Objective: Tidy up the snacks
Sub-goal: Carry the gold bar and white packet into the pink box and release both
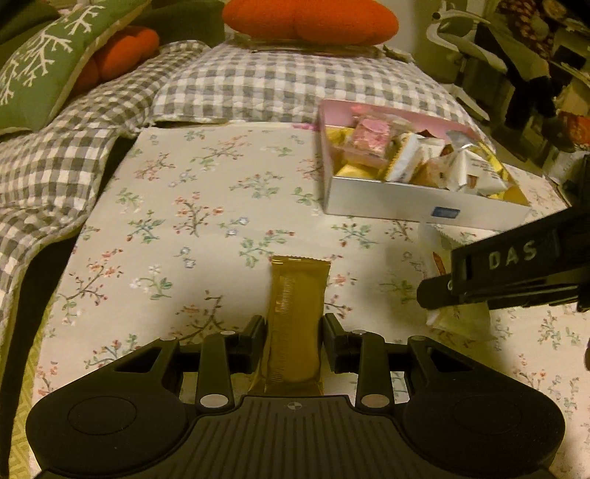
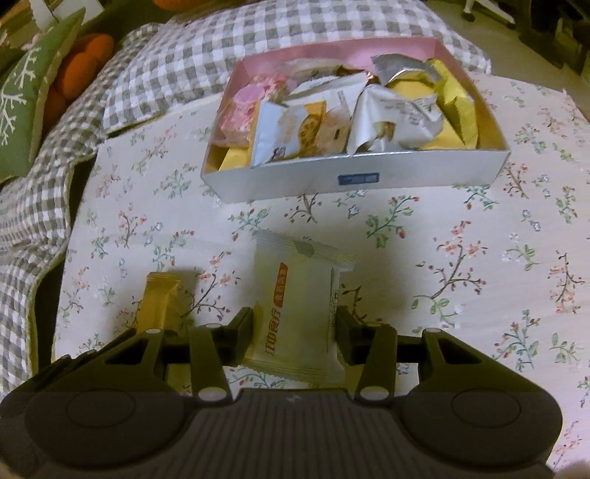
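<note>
Gold foil catches the light between the left gripper (image 1: 294,337) fingers: a slim gold snack bar (image 1: 295,324), lying lengthwise on the floral tabletop (image 1: 206,206), with the pads pressed to both its sides. The right gripper (image 2: 294,333) is closed on a pale white snack packet (image 2: 295,313) with orange lettering, also resting on the cloth, just right of the bar. Ahead of both stands the open snack box (image 2: 354,180) (white outside, pink inside), already heaped with pink, yellow and white wrappers. Nothing lies between the packet and the box's near wall. Beyond the tabletop's far edge, a grey checked quilt (image 1: 258,81) bunches up, with an orange cushion (image 1: 309,20) and a green snowflake pillow (image 1: 44,62) behind it.
</note>
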The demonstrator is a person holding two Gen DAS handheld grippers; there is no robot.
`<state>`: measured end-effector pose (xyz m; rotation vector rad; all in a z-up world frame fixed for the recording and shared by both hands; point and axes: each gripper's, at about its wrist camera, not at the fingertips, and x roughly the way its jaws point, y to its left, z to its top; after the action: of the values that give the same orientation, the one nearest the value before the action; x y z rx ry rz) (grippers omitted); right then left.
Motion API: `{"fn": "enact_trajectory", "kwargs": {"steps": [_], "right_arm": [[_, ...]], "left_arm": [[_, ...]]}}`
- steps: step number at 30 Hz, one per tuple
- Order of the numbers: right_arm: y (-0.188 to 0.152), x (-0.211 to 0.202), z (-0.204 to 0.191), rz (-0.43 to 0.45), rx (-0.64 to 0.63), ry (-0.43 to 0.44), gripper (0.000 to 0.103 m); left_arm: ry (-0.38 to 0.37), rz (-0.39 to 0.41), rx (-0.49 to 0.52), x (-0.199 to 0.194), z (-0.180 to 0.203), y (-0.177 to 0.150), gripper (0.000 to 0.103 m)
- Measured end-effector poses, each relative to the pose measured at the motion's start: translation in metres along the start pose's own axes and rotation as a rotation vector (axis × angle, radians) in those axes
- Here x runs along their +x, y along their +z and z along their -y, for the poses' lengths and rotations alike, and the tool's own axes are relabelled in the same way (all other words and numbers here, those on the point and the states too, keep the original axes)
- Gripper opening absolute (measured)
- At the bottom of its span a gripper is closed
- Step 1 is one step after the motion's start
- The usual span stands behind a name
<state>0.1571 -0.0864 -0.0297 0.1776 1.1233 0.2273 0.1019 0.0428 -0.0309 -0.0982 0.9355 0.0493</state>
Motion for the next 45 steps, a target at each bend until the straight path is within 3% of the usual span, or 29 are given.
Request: {"fn": "enact_trajectory", "kwargs": {"steps": [4, 16, 24, 33, 45], "right_arm": [[0.001, -0.011, 0.011, 0.015, 0.023, 0.041, 0.043], [-0.001, -0.012, 0.042, -0.012, 0.062, 0.049, 0.043], [0.006, -0.027, 0.068, 0.011, 0.093, 0.040, 0.043], [0.022, -0.040, 0.100, 0.037, 0.130, 0.043, 0.043], [0.077, -0.045, 0.110, 0.119, 0.115, 0.037, 0.043]], "left_arm": [[0.014, -0.003, 0.009, 0.002, 0.006, 0.003, 0.031], [0.045, -0.023, 0.045, 0.006, 0.027, 0.008, 0.031], [0.004, -0.050, 0.017, 0.001, 0.025, 0.020, 0.031], [-0.068, -0.019, -0.040, -0.004, 0.012, 0.067, 0.031], [-0.225, 0.005, -0.036, 0.026, 0.055, 0.151, 0.031]]}}
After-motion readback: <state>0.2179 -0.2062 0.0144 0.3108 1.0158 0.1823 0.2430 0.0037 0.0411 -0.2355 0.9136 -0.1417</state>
